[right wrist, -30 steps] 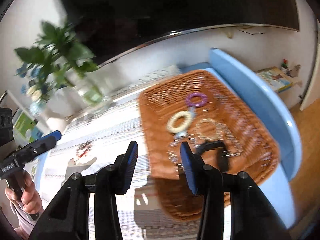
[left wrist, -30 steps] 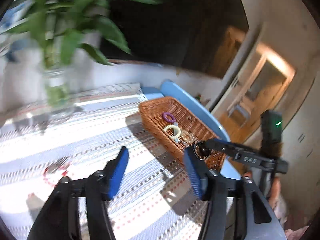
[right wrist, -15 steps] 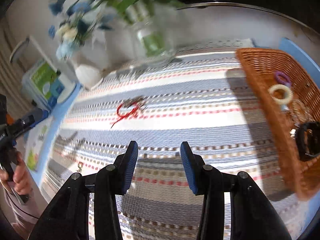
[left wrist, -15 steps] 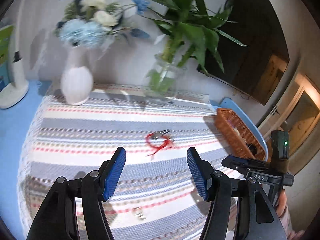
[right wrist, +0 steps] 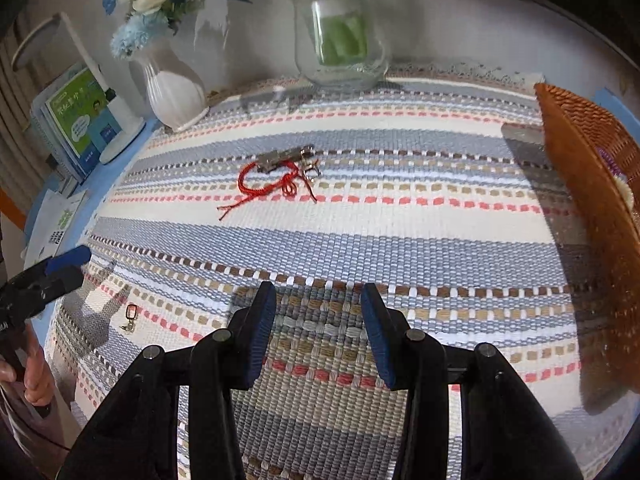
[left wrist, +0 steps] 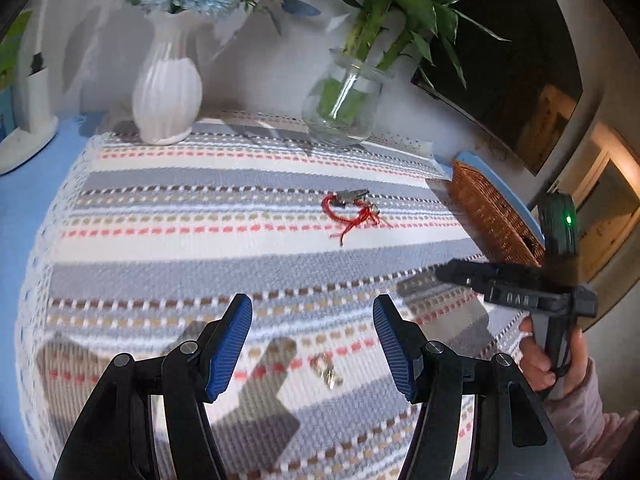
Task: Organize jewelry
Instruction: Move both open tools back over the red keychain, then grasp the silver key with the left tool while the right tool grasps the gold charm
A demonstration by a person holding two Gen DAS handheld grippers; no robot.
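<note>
Bracelet (right wrist: 267,178) 1, earring (left wrist: 327,369) 1, basket (right wrist: 592,184) 1

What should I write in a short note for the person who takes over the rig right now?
Left claw: open, empty, above the striped cloth, near a small metal clasp piece.
Right claw: open, empty, over the cloth.
Red cord bracelet and a silver clip lie together mid-cloth.
Wicker basket at the right edge already holds a purple and a cream ring, partly hidden.
Left: move the bracelet, clip and small piece into the basket.
</note>
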